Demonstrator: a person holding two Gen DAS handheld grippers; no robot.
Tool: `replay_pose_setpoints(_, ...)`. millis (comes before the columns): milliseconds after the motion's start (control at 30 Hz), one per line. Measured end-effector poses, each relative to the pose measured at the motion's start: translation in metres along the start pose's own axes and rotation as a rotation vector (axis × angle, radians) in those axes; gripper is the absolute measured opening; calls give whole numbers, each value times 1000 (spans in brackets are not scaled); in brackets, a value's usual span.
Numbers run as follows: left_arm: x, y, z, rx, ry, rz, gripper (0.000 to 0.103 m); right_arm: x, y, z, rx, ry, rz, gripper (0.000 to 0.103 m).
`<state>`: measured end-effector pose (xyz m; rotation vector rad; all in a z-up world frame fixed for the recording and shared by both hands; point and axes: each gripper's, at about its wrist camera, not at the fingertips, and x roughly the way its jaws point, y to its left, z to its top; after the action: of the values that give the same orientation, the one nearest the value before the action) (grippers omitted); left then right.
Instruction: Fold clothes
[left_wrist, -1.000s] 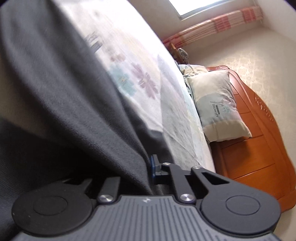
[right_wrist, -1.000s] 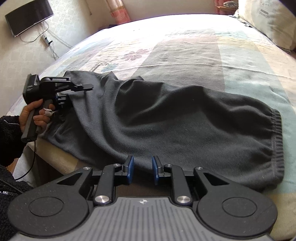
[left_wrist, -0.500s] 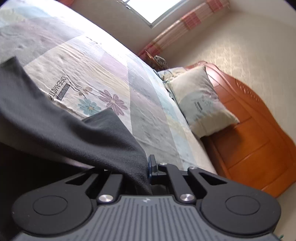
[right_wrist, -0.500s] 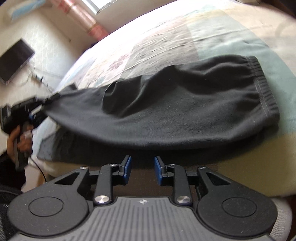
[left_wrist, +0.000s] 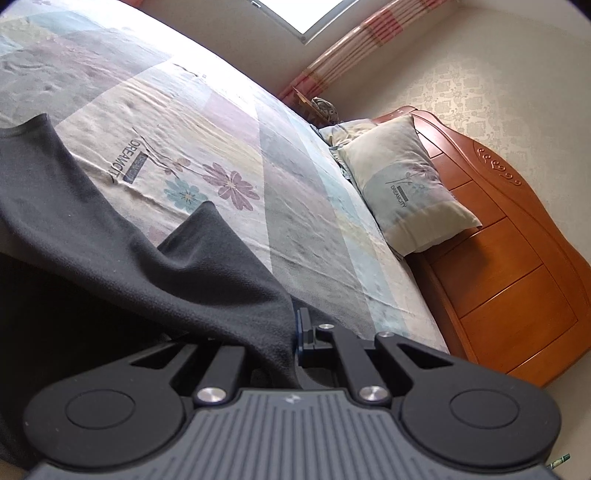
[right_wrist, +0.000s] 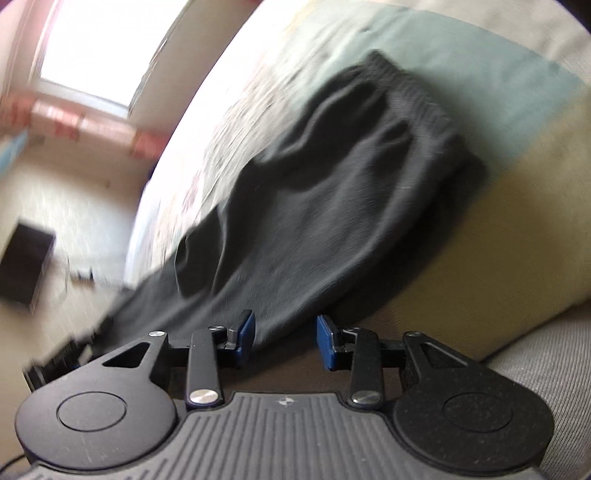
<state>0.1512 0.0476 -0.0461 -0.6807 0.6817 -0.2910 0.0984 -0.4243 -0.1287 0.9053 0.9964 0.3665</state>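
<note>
Soft, limp garment (right_wrist: 332, 206); left gripper (left_wrist: 293, 332) pinches edge; right gripper (right_wrist: 285, 339) wide, hem just ahead.

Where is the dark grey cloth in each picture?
Left wrist view: the dark grey garment fills the left and lower middle, pinched in the left gripper.
Right wrist view: it runs diagonally across the middle.
Shared landmark: the patterned bedsheet.

The dark garment (left_wrist: 110, 236) is soft, matt fleece-like cloth. The bedsheet (left_wrist: 295, 206) is thin printed cotton, finely creased. The headboard (left_wrist: 517, 280) is glossy varnished wood. The fingers (right_wrist: 247, 334) carry smooth blue plastic pads.
</note>
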Motion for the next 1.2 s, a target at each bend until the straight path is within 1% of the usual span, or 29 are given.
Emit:
replay_pose_setpoints(100, 1, 1, -1, 1, 17, -9, 4, 3, -8, 2, 56, -28, 13, 38)
replay_pose_setpoints(133, 0, 0, -1, 6, 20, -11, 4, 3, -10, 2, 74, -37, 17, 32)
replay_pose_setpoints(167, -1, 0, -1, 8, 22, -13, 4, 4, -11, 3, 81, -41, 17, 29)
replay_pose_setpoints(200, -2, 0, -1, 7, 22, -16, 4, 6, -12, 3, 84, -44, 14, 23)
replay_pose_setpoints(233, -3, -1, -1, 4, 22, -17, 4, 7, -13, 4, 87, -46, 12, 13)
replay_pose_setpoints(300, -6, -1, -1, -2, 22, -20, 4, 5, -12, 5, 81, -50, 9, 4)
replay_pose_setpoints(433, -15, -2, -2, -5, 19, -31, 4, 1, -10, 8, 65, -55, 2, 4)
replay_pose_setpoints(533, -17, 0, -6, 11, 32, -19, 4, -1, -8, 11, 54, -59, -4, 4)
replay_pose_setpoints(733, -4, 19, -22, -20, 91, 39, 4, 4, -11, 9, 43, -44, -45, 4)
replay_pose_setpoints(833, 4, 30, -27, -26, 118, 73, 4, 8, -10, 7, 46, -47, -48, 5)
replay_pose_setpoints(933, 7, 39, -29, -42, 117, 88, 4, 9, -6, 7, 39, -47, -60, 6)
replay_pose_setpoints(1033, 5, 43, -29, -54, 114, 83, 4, 8, -1, 6, 22, -47, -82, 8)
replay_pose_setpoints(1167, 4, 45, -29, -49, 104, 93, 4, 4, 6, 5, 4, -47, -112, 10)
replay_pose_setpoints(1200, 5, 46, -29, -53, 105, 95, 4, 3, 8, 5, -7, -47, -125, 14)
